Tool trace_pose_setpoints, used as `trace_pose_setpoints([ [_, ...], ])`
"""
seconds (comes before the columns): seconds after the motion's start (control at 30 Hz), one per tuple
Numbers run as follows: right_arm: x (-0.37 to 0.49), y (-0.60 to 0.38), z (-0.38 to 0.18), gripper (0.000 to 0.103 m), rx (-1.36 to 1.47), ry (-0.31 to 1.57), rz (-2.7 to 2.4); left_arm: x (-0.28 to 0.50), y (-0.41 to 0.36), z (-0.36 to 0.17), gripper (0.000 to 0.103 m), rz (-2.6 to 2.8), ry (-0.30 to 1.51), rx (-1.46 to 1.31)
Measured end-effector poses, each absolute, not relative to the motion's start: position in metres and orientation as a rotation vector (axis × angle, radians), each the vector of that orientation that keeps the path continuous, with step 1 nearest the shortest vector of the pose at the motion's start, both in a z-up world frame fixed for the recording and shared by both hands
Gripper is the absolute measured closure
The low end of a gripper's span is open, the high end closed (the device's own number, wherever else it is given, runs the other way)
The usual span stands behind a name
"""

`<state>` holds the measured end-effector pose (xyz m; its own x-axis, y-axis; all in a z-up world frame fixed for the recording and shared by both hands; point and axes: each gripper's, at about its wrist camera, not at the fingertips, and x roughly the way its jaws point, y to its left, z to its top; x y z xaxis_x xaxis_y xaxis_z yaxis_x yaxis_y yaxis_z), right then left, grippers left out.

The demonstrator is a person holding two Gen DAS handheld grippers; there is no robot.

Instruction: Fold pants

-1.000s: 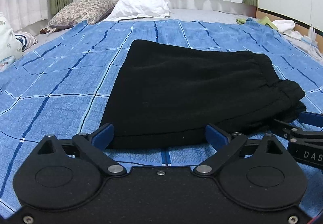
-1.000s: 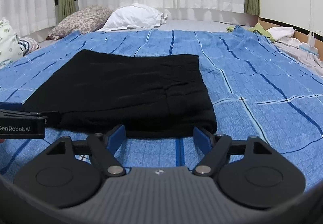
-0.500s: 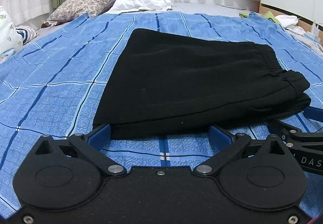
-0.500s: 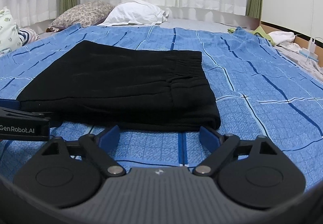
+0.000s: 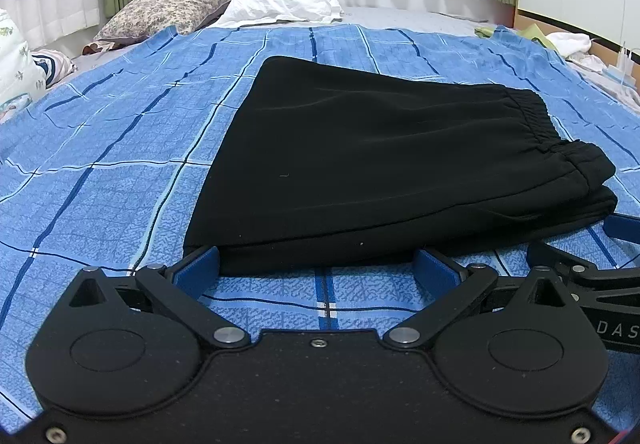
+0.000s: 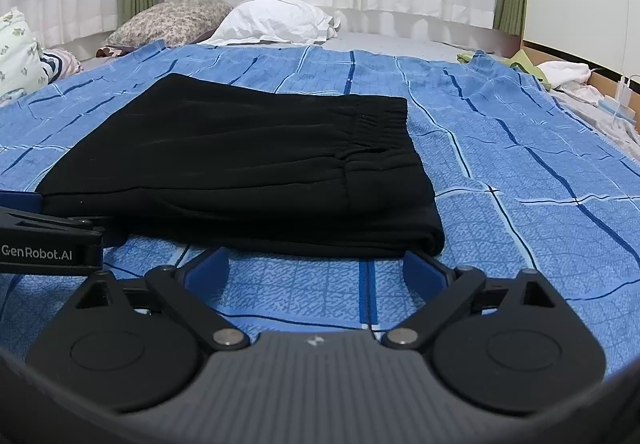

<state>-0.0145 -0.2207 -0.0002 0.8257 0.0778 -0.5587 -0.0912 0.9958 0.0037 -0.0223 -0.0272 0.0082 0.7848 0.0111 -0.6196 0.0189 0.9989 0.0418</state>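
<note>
Lying straight ahead with its long side crosswise, the folded black pants (image 5: 384, 164) touch both spread, empty grippers, left gripper (image 5: 318, 268) and right gripper (image 6: 316, 264).

Left gripper (image 5: 318, 268) spread wide at folded pants (image 5: 384, 164) edge.

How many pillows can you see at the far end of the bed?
2. A flowery pillow lies at the far end, left of a white pillow that touches it. The patterned bundle at the left edge might be another; I cannot tell.
</note>
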Motion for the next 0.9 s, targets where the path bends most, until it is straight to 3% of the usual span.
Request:
trace_pose_setpoints([
  [0.9, -0.018, -0.2212, 0.0002, 0.002, -0.035, 0.59, 0.123, -0.0222, -0.0268, 0.0076, 0.0, -0.004, 0.668, 0.047],
])
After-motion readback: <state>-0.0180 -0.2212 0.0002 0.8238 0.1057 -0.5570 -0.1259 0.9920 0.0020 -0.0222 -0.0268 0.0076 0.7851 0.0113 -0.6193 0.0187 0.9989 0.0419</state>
